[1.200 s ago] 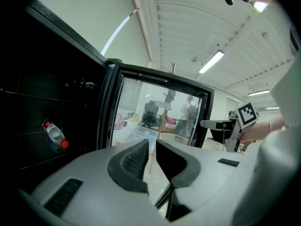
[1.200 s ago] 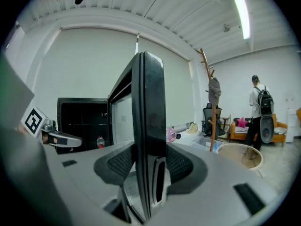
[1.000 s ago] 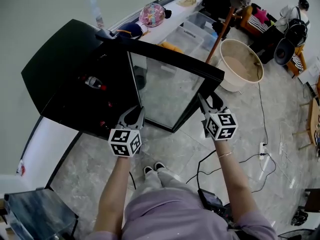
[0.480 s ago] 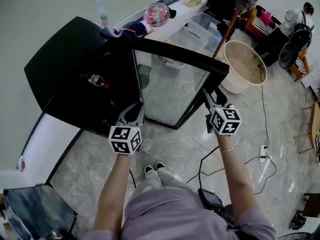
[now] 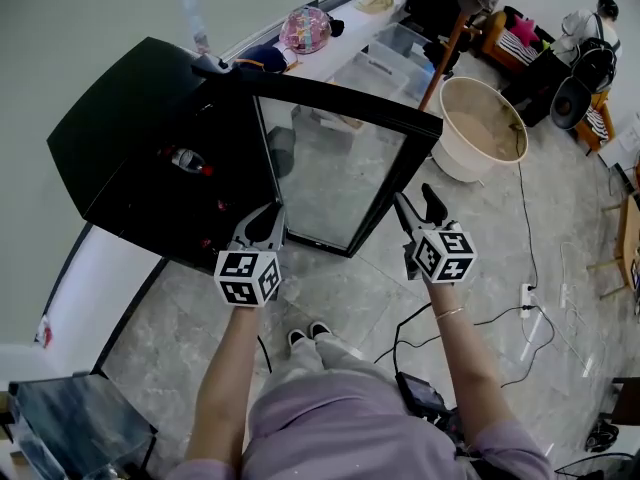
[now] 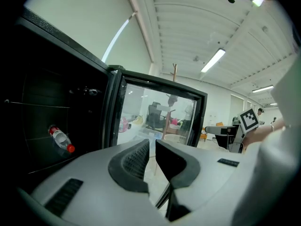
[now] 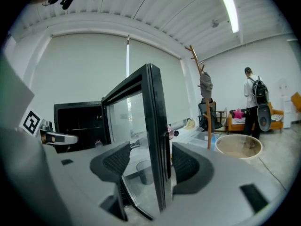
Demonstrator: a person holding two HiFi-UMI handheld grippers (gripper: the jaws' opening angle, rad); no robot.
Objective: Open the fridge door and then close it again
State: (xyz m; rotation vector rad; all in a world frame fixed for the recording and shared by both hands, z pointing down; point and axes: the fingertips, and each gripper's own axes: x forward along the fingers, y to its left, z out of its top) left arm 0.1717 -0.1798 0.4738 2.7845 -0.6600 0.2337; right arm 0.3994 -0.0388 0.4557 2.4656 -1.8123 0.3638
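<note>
Right gripper (image 5: 416, 206) is opening its jaws around the free edge of the glass fridge door (image 5: 335, 163), which is standing wide open off the black fridge (image 5: 120, 128). Left gripper (image 5: 264, 220) is hovering nearly shut, empty, by the fridge's open front.

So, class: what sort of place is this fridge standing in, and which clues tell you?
Probably an open office or lab space, not a kitchen: strip lights overhead, clear storage bins by the wall, a power strip on the floor.

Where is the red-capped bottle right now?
Head view, left side: the bottle sits inside the open fridge, left of the glass door.
</note>
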